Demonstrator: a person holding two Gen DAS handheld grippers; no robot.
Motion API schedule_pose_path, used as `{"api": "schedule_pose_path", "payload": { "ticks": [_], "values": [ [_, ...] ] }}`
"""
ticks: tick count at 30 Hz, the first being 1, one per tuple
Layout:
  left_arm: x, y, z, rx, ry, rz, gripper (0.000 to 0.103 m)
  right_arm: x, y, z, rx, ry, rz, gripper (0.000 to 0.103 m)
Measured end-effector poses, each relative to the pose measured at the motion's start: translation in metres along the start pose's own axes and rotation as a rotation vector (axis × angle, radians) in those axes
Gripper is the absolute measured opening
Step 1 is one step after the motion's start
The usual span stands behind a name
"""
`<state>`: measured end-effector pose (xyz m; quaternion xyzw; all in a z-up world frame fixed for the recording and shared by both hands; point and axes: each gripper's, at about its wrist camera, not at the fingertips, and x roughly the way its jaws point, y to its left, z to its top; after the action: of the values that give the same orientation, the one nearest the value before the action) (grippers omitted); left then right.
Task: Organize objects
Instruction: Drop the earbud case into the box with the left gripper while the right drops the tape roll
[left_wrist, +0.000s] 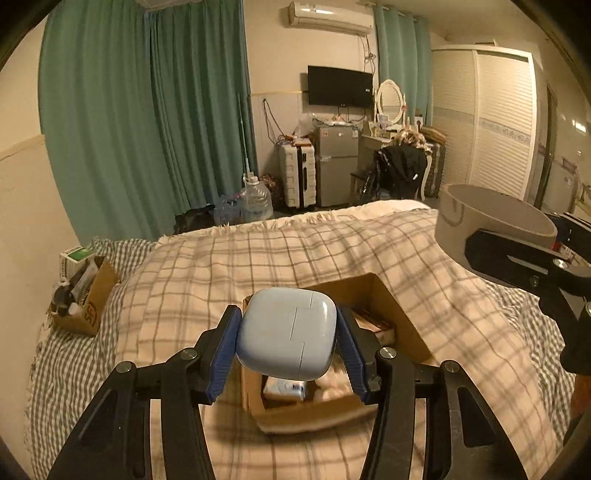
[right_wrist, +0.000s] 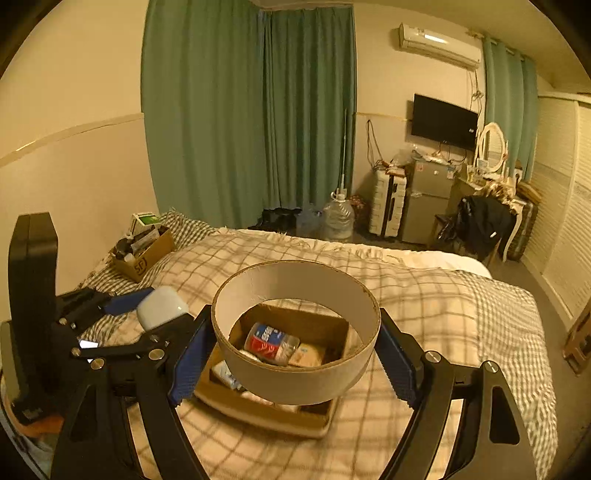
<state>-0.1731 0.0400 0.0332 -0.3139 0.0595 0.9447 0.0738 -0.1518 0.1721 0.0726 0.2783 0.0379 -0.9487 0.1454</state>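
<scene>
My left gripper (left_wrist: 287, 345) is shut on a pale blue earbud case (left_wrist: 286, 332) and holds it above an open cardboard box (left_wrist: 402, 325) on the bed. My right gripper (right_wrist: 295, 360) is shut on a wide cardboard tape ring (right_wrist: 295, 380), held above the same box (right_wrist: 266, 411). Through the ring I see a can (right_wrist: 271, 343) and small packets inside the box. The left gripper with the case (right_wrist: 160, 306) shows at the left of the right wrist view. The ring (left_wrist: 491, 221) shows at the right of the left wrist view.
A checked blanket (left_wrist: 295, 251) covers the bed. A second cardboard box (left_wrist: 86, 299) with toiletries sits at the bed's far left by the wall. Beyond the bed stand a water jug (left_wrist: 255, 199), a suitcase (left_wrist: 297, 173), a small fridge (left_wrist: 338, 166) and a chair with clothes (left_wrist: 400, 170).
</scene>
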Motion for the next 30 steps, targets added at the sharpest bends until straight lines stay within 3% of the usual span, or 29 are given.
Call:
{"api": "schedule_pose_path", "payload": {
  "ticks": [5,15,30],
  "values": [
    [0.053,0.001,0.003,0.007,0.054,-0.008,0.053,0.057,-0.01,0.006,0.003,0.069,0.007,0.082],
    [0.132,-0.003,-0.031,0.019,0.183,-0.02,0.053,0.157,-0.034,-0.028,0.043,0.229,0.025,0.082],
    [0.165,0.0,-0.048,-0.015,0.267,-0.04,0.055,0.207,-0.043,-0.055,0.111,0.313,0.051,0.085]
  ]
}}
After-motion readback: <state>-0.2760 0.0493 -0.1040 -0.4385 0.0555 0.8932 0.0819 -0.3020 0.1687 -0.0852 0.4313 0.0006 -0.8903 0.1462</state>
